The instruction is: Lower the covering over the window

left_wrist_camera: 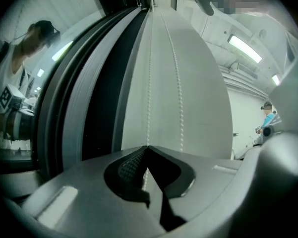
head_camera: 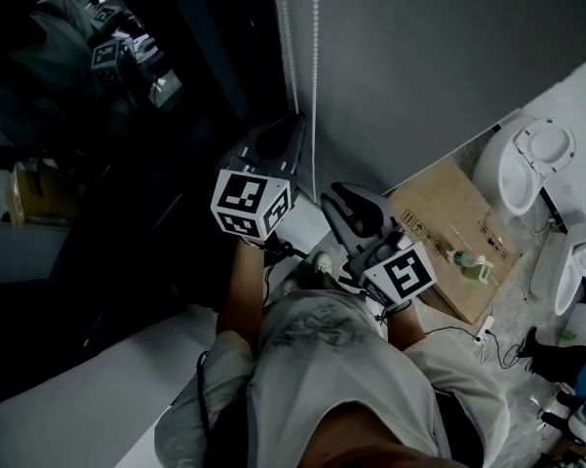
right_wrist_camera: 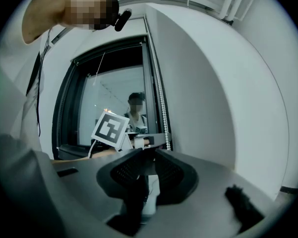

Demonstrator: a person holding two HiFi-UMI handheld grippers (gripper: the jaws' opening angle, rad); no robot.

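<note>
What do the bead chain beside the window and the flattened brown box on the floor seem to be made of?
The bead chain is probably white plastic, slightly glossy: small, even, round beads on a strand. Painted metal is also possible. The flattened box looks like corrugated cardboard, matte: a flat tan surface with dark printed handling marks.

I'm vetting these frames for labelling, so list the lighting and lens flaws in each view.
Head view: underexposed, the window nearly black apart from faint reflections. Left gripper view: fisheye bows the bead chain and the window frame, and the ceiling lights glare. Right gripper view: black vignette in the corners, with reflections of the room on the window.
</note>
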